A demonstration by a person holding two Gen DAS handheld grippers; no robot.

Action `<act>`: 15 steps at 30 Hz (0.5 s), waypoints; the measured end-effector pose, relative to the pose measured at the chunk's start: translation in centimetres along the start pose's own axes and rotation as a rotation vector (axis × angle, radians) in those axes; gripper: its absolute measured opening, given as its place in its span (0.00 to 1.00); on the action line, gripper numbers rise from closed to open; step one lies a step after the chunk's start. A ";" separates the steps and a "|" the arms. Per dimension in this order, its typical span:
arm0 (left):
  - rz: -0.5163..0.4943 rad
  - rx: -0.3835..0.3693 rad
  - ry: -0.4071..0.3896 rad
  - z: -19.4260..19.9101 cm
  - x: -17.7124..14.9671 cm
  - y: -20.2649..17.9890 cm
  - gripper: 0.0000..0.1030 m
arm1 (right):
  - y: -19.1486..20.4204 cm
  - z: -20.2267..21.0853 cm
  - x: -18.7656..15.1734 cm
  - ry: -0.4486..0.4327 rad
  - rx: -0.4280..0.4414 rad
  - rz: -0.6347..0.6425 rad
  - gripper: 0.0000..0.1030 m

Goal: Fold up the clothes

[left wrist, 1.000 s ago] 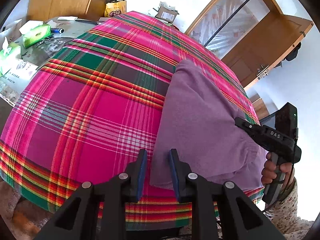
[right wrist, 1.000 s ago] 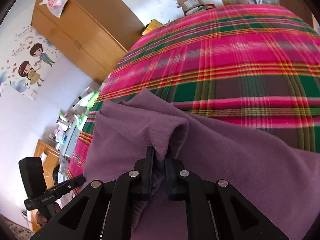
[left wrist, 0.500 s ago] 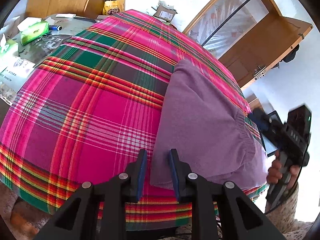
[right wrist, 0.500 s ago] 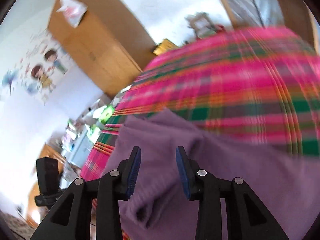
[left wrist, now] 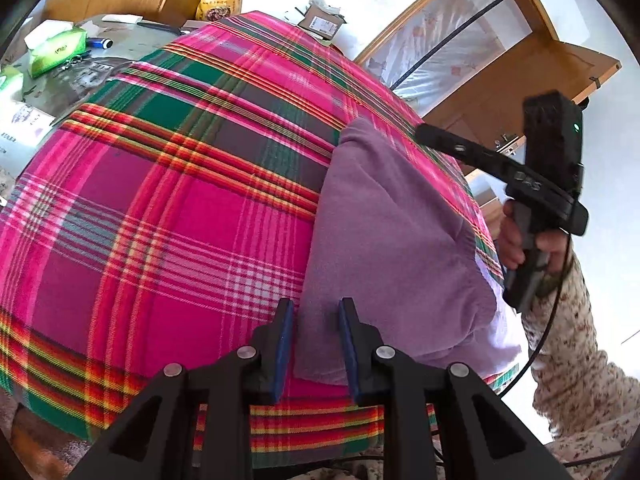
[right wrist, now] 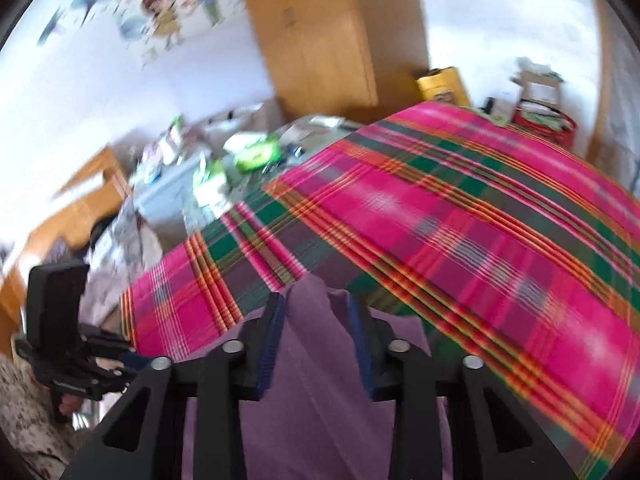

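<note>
A purple garment (left wrist: 392, 248) lies folded flat on the pink plaid bed cover (left wrist: 168, 208), near its front right edge. My left gripper (left wrist: 315, 322) hovers over the garment's near left corner, jaws apart, pads not pressing the cloth. My right gripper (left wrist: 422, 132), held by a hand in a speckled sleeve (left wrist: 568, 340), hangs above the garment's far right edge. In the blurred right wrist view its jaws (right wrist: 316, 308) are closing, with the garment's far corner (right wrist: 308, 380) lying below and between them, ungripped. The left gripper (right wrist: 128, 356) shows at lower left there.
A side table (left wrist: 120, 44) left of the bed holds a green tissue box (left wrist: 56, 50) and small clutter. A cardboard box (left wrist: 320, 20) and a yellow bag (left wrist: 220, 0) stand beyond the bed's far end. A wooden door (left wrist: 540, 80) is at the right.
The right gripper let go of the purple fold, opened, lifted and swung toward the garment's far end while rolling. The fold now lies flat. The left gripper stayed put.
</note>
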State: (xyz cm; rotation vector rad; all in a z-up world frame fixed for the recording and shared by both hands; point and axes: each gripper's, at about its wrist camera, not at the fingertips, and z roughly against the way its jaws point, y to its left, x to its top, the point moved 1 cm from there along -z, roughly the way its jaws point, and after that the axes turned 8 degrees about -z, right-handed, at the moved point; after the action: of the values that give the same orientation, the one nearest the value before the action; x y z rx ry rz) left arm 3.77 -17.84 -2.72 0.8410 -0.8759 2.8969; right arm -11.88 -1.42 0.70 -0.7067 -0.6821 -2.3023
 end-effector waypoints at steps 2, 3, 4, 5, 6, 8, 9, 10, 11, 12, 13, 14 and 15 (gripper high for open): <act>0.003 -0.014 -0.001 -0.1 0.1 0.1 0.22 | 0.8 -1.2 0.2 0.048 0.013 0.059 0.17; 0.006 -0.019 -0.003 -0.2 0.2 0.2 0.22 | 1.3 -1.7 0.3 0.073 0.019 0.088 0.15; 0.010 -0.026 -0.003 -0.2 0.3 0.3 0.22 | 1.8 -2.6 0.2 0.103 0.015 0.110 0.12; 0.013 -0.034 -0.003 -0.3 0.4 0.4 0.22 | 2.3 -3.4 0.0 0.134 0.010 0.131 0.08; 0.019 -0.041 -0.003 -0.4 0.5 0.6 0.22 | 2.5 -3.6 -0.2 0.140 0.018 0.139 0.08; 0.023 -0.057 -0.005 -0.5 0.7 0.8 0.22 | 2.8 -3.8 -0.7 0.153 0.033 0.155 0.06; 0.023 -0.062 -0.004 -0.6 0.7 0.9 0.22 | 3.0 -3.9 -0.9 0.159 0.041 0.163 0.06; 0.020 -0.065 -0.004 -0.7 0.9 0.8 0.22 | 3.2 -4.0 -1.2 0.165 0.049 0.171 0.06; 0.018 -0.068 -0.003 -0.8 1.0 0.8 0.22 | 3.4 -4.1 -1.4 0.171 0.057 0.179 0.06; 0.017 -0.073 -0.003 -0.9 1.1 0.8 0.22 | 3.3 -4.0 -1.4 0.173 0.061 0.174 0.06; 0.016 -0.077 -0.002 -1.0 1.1 0.9 0.22 | 3.2 -4.0 -1.5 0.174 0.065 0.167 0.06; 0.014 -0.082 -0.002 -1.0 1.2 1.0 0.22 | 3.3 -3.8 -1.4 0.160 0.047 0.177 0.06; 0.013 -0.087 -0.001 -1.1 1.3 1.0 0.22 | 3.4 -3.7 -1.3 0.144 0.027 0.188 0.04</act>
State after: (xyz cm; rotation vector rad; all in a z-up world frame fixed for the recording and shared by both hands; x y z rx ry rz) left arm 2.01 -18.34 -3.36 0.8334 -1.0033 2.8458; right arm -9.81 -5.46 -1.79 -0.5606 -0.5551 -2.1430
